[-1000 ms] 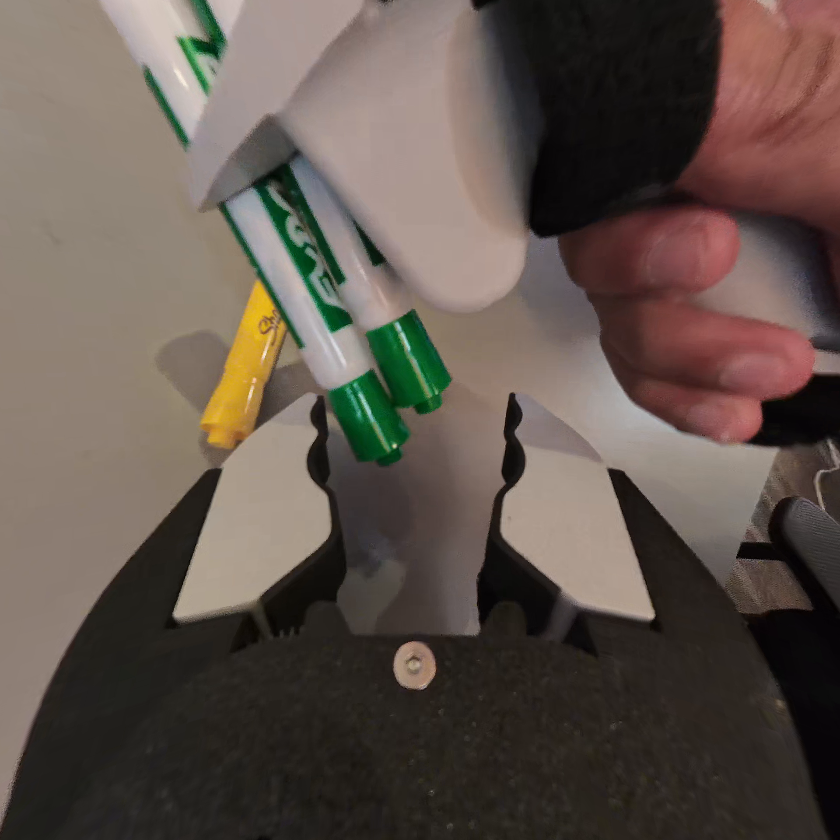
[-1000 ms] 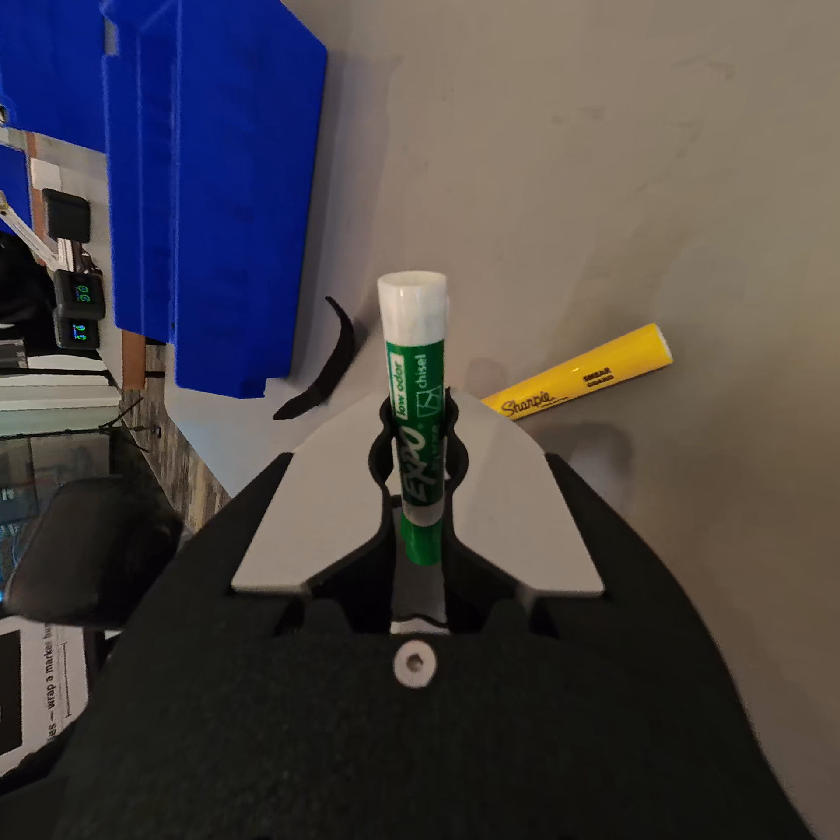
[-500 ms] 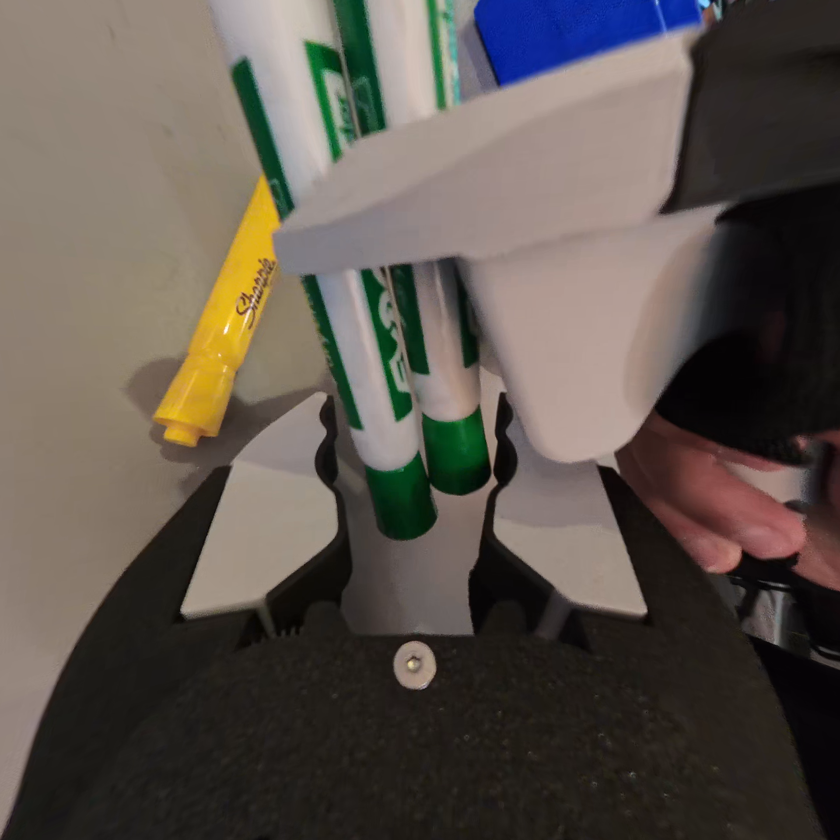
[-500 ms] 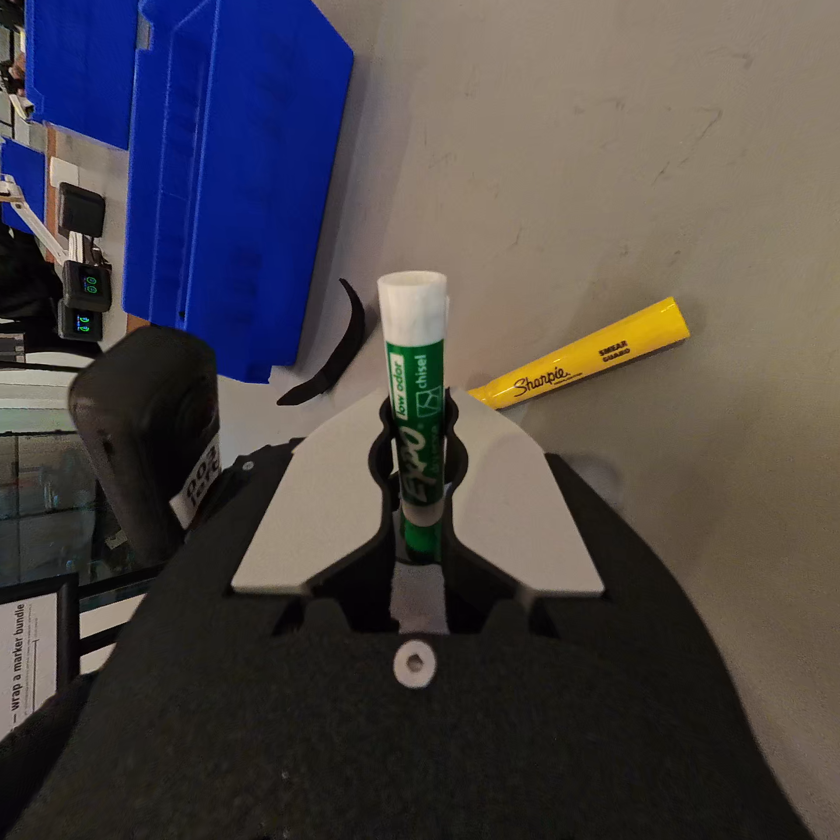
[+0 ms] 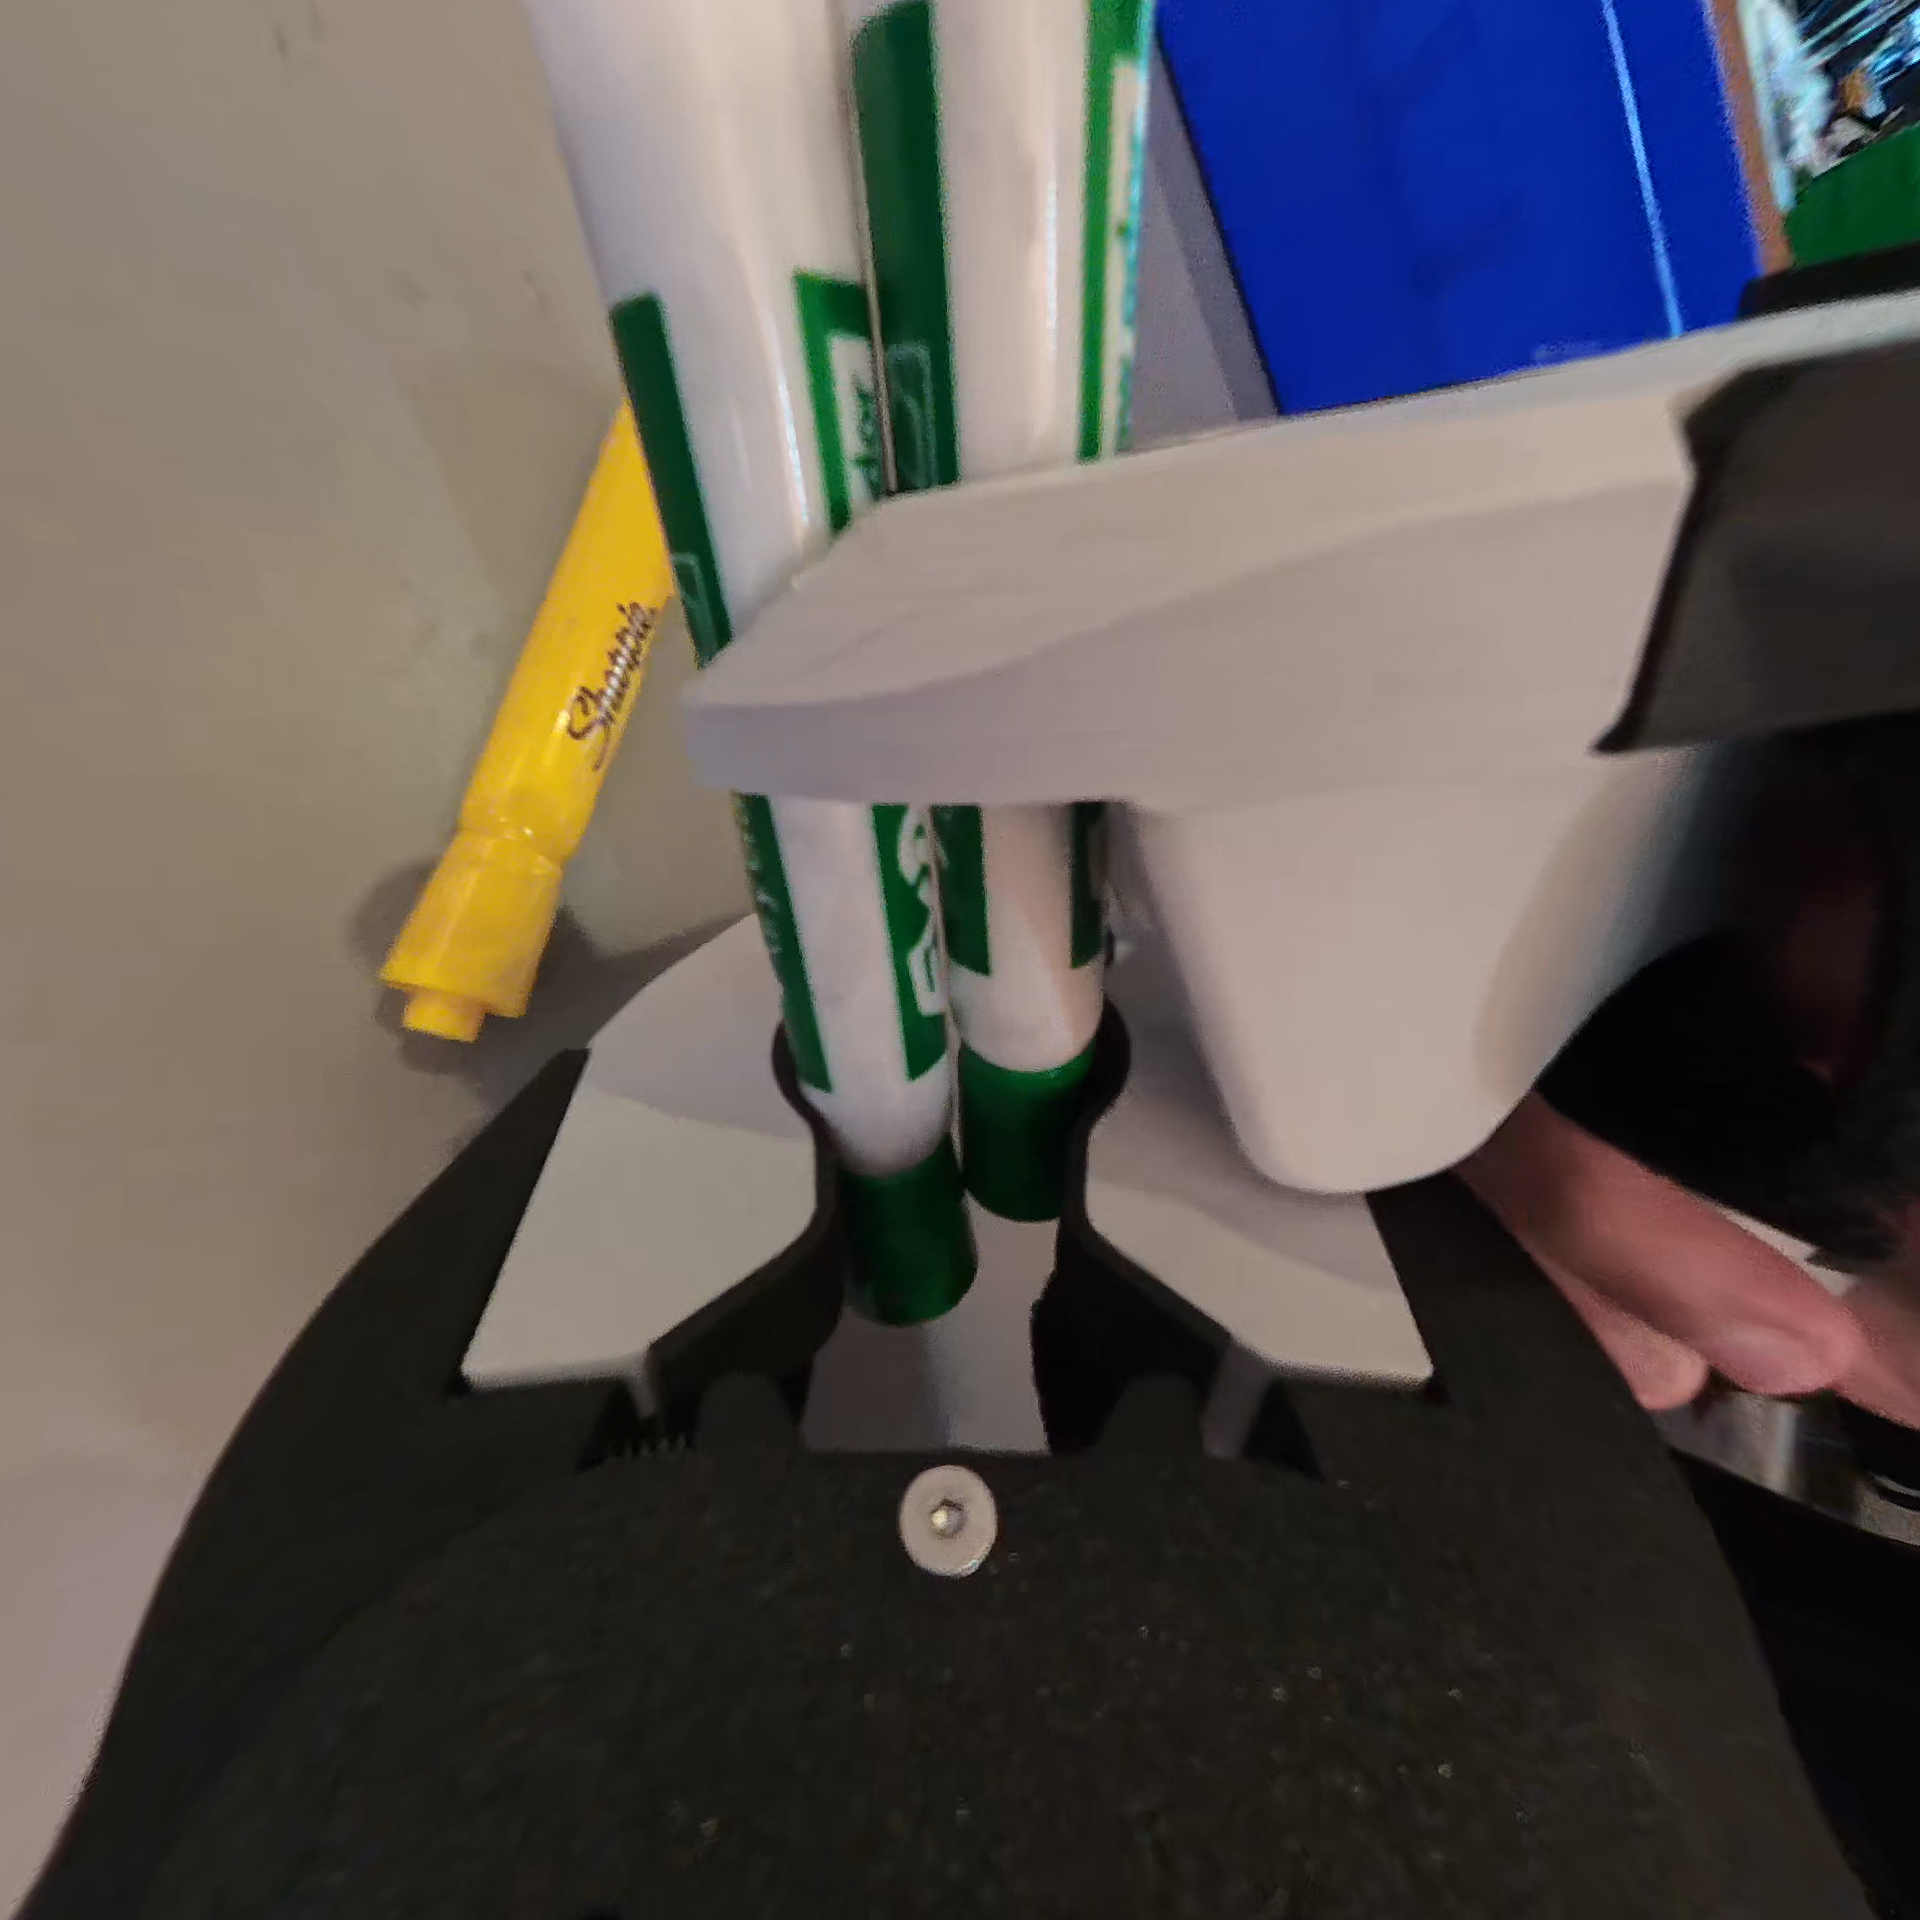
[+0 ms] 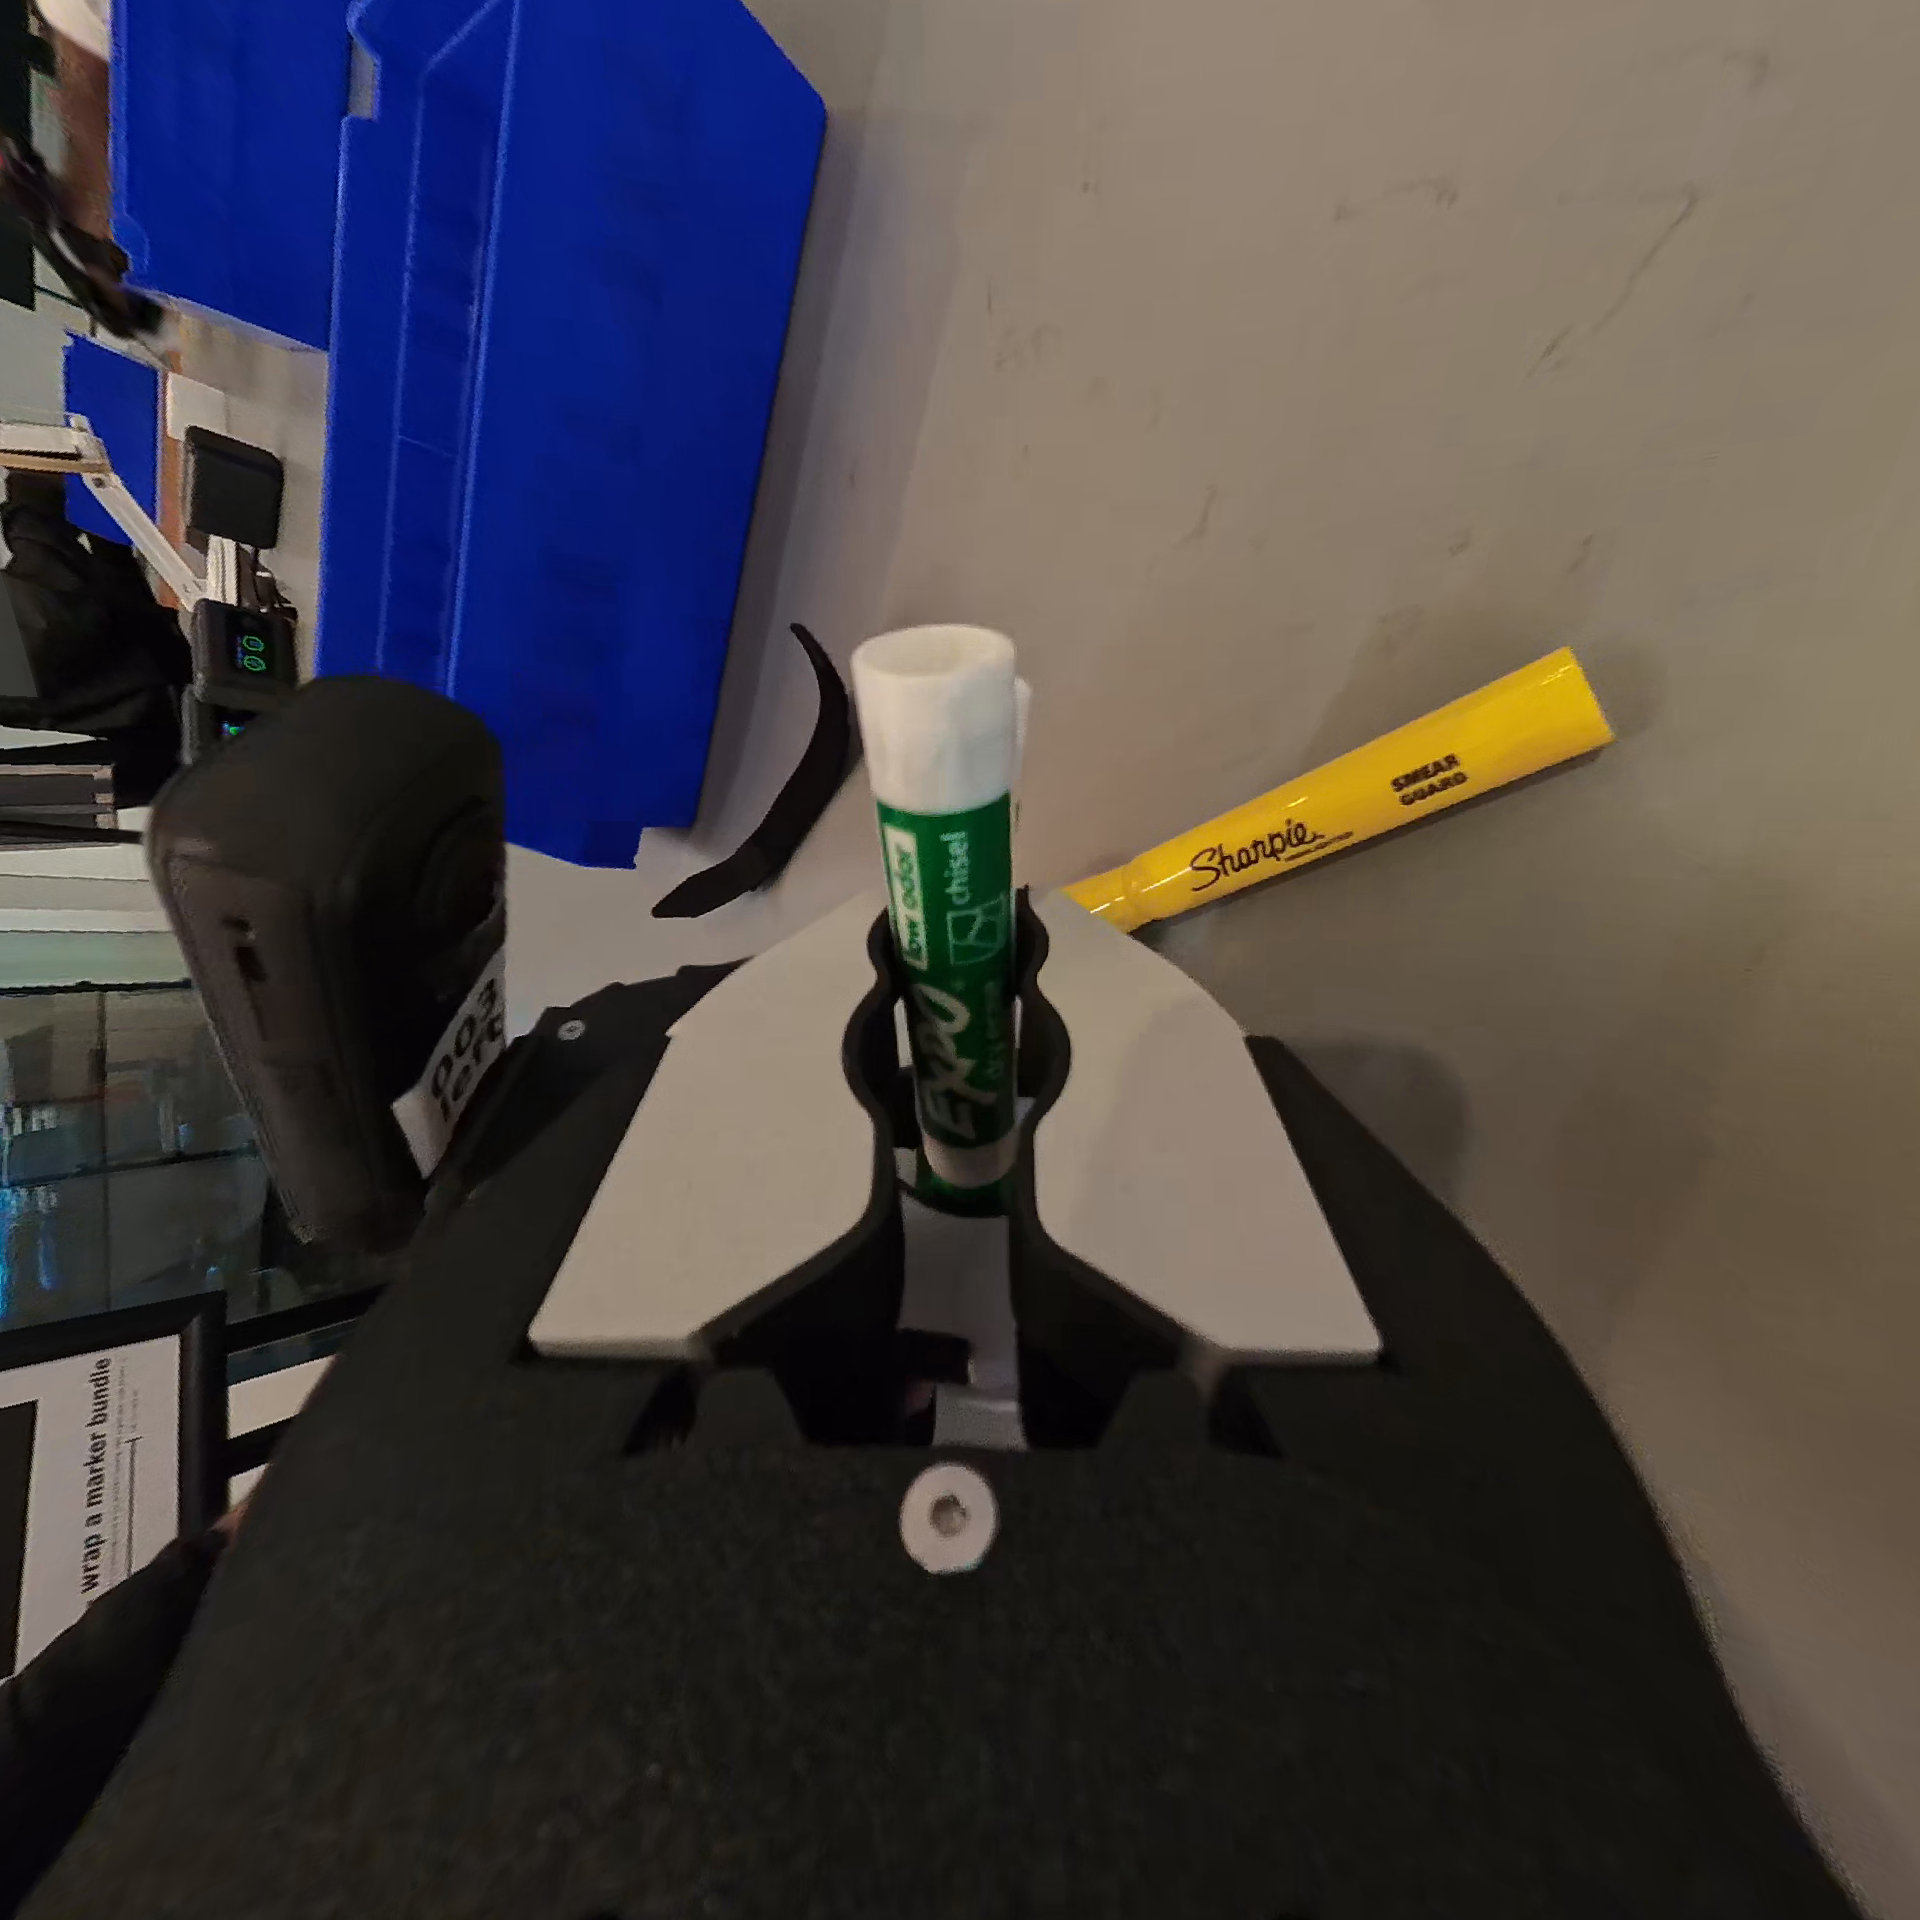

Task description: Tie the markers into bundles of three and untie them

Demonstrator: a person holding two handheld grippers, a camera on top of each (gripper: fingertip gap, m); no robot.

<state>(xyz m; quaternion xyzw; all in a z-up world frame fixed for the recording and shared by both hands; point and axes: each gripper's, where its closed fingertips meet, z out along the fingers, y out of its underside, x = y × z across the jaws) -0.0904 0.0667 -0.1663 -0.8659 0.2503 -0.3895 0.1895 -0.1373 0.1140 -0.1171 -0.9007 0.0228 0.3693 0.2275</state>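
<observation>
L wrist view: left gripper (image 5: 951, 1081) narrowed onto the green markers (image 5: 914, 997), jaws pressing both sides of the pair near the cap ends; caps poke back toward the cam at 6 o'clock, barrels run up to 12. Two markers clear here, side by side and touching. The right gripper (image 5: 1226, 665) crosses this view from 3 o'clock, its pale fingers clamped across the same barrels farther up. A hand (image 5: 1704, 1309) shows at 4 o'clock under it, partly hidden.

R wrist view: right gripper (image 6: 956, 997) closed on the green markers (image 6: 951, 914), seen nearly end-on, white butt end pointing to 12. Mostly one barrel visible; a sliver of a second shows behind its right edge, so count isn't readable from here. L view gives that.

Yellow highlighter (image 5: 540, 790) lies on the table (image 5: 208, 520) at 10 o'clock of the left gripper, cap toward the cam, not gripped. R view shows its other end: yellow highlighter (image 6: 1340, 821) at 2 o'clock, just beside the right finger.

Only R view shows: black strap (image 6: 790, 810) curled on the table (image 6: 1455, 364) at 11 o'clock, between markers and the blue bins (image 6: 540, 416) at 10–11; the left gripper's black cam housing (image 6: 332, 935) at 9 o'clock. L view catches just a blue bin (image 5: 1455, 187) patch at 1 o'clock.
</observation>
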